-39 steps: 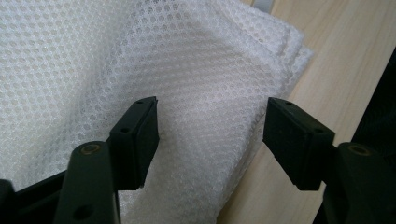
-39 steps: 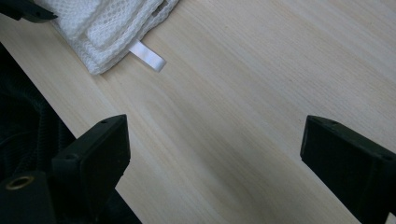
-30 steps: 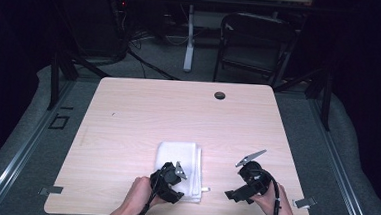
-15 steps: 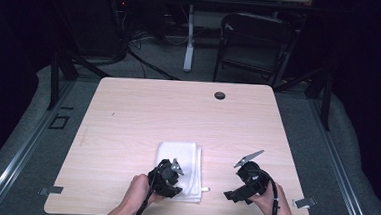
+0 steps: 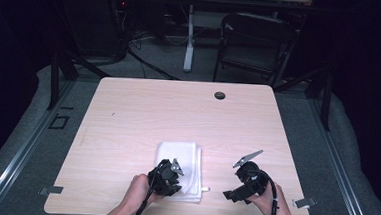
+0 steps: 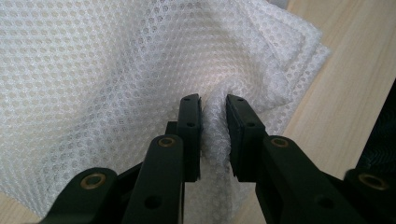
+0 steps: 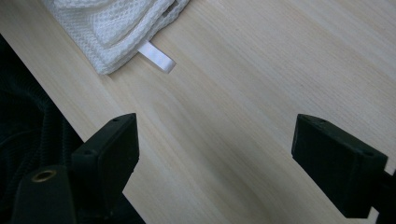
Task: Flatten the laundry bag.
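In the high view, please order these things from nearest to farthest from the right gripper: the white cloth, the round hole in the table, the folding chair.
From the right gripper, at the table's near right:
1. White cloth, on the table just to its left, by the left gripper.
2. Round hole, near the table's far edge.
3. Folding chair, on the floor beyond the table.

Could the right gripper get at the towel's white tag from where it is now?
Probably yes: the right gripper is open over bare table, and the tag on the towel pokes out unobstructed.

Wide claw [image 7: 215, 149], bare table [image 7: 261, 84], towel corner [image 7: 116, 28]
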A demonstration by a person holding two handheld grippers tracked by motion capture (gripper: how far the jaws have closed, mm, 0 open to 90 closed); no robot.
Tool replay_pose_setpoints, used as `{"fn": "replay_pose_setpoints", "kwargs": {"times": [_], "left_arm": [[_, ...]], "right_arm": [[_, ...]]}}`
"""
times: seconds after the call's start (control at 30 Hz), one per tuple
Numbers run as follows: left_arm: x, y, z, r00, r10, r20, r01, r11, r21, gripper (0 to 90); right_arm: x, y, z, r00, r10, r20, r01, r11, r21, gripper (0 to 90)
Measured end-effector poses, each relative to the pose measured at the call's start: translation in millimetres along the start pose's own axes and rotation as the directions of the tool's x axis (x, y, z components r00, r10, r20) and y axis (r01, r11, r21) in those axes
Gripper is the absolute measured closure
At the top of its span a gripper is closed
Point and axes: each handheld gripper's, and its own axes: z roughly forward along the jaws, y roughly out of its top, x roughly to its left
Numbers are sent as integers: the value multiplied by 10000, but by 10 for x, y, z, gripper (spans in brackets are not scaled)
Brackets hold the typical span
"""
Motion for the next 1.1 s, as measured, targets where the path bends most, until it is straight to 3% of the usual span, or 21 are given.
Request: {"fn": "replay_pose_setpoints", "kwargs": {"times": [0.37, 0.5, 0.6, 0.77, 0.93, 1.07, 1.1], "left_arm": [[-5, -17, -5, 9998, 133, -149, -136, 9997, -200, 834], [-19, -20, -33, 9994, 219, -260, -229, 9990, -381, 847], [-23, -20, -54, 9992, 263, -296, -277, 9985, -474, 848], [-24, -18, -81, 9991, 285, -309, -302, 9979, -576, 849], [-13, -18, -109, 9993, 271, -246, -290, 9965, -782, 849], [-19, -20, -138, 9992, 287, -292, -313, 9952, -929, 849], [-16, -19, -150, 9991, 269, -324, -300, 9946, -990, 849]], "right_arm": [[44, 35, 39, 9998, -210, 21, 210, 9998, 29, 181], [63, 56, 37, 9992, -300, 249, 299, 9995, 48, 305], [81, 71, 45, 9995, -294, 153, 294, 9996, -3, 351], [143, 121, 76, 9975, -673, 202, 671, 9977, 112, 605], [197, 169, 119, 9953, -920, 312, 911, 9954, 281, 791], [237, 200, 147, 9946, -979, 331, 974, 9951, 149, 845], [264, 243, 162, 9918, -1222, 366, 1213, 9923, 254, 865]]}}
